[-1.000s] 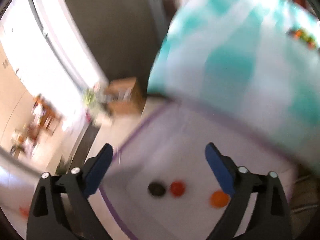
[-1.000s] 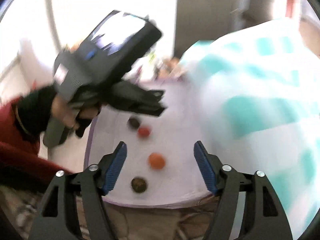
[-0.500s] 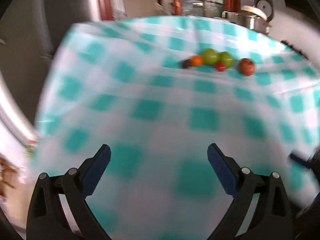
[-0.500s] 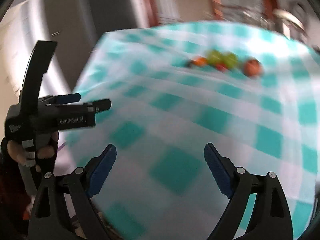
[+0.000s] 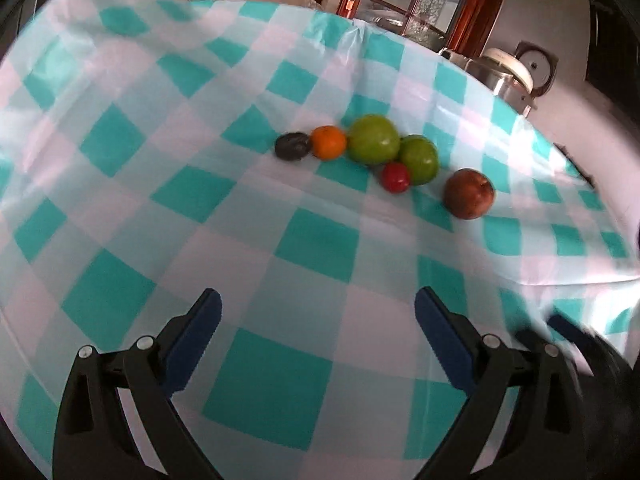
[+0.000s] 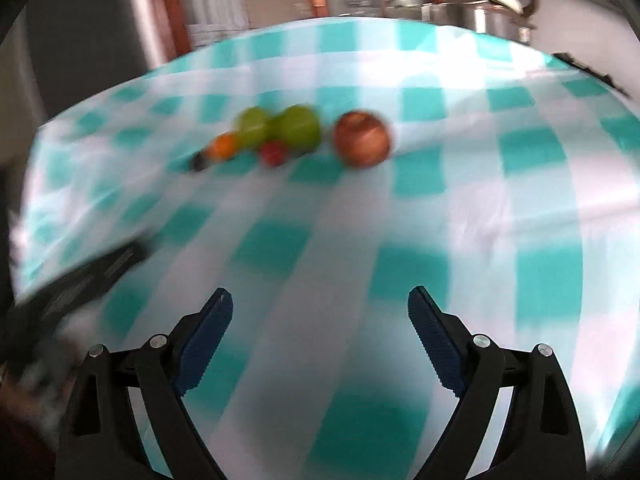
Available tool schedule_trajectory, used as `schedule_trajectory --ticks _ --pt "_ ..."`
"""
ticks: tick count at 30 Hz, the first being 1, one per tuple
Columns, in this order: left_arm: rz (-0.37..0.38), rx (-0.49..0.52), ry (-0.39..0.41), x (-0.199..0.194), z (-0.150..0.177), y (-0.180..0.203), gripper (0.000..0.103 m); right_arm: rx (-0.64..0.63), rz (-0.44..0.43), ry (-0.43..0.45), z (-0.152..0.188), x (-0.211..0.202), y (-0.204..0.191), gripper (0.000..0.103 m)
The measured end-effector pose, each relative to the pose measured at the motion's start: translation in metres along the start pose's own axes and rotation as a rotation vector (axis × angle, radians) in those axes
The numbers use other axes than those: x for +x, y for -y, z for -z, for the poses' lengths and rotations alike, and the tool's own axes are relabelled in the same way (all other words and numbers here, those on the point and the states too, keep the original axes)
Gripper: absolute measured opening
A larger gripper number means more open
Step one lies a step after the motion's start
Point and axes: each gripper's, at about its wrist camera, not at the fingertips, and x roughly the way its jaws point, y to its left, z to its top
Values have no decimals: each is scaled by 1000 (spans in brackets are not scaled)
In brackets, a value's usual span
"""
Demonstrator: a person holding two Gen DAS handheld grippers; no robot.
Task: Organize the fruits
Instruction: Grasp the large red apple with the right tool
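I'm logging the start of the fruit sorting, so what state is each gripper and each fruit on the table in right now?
left gripper: open, empty, above the tablecloth.
right gripper: open, empty.
dark fruit: on the cloth, beside the orange.
orange: against the bigger green apple.
bigger green apple: touching the smaller green apple.
smaller green apple: resting on the cloth.
small red fruit: in front of the green apples.
red-brown apple: standing apart.

I see a table covered by a teal-and-white checked cloth (image 5: 312,240), wrinkled toward its far edge. Six fruits lie directly on it in a loose row: a dark plum (image 5: 292,146), an orange (image 5: 328,142), two green apples (image 5: 374,140) (image 5: 420,159) touching, a small red fruit (image 5: 395,177) in front, and a reddish apple (image 5: 469,193) slightly apart.
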Motion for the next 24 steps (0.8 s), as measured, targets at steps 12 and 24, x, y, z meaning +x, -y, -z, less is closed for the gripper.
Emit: schedule_trajectory --ticks 12,24 --pt "72 -208 43 -4 -1 -40 101 -32 186 -54 -101 128 4 87" --pt "29 -108 60 -8 1 -24 101 168 53 3 -78 101 41 66"
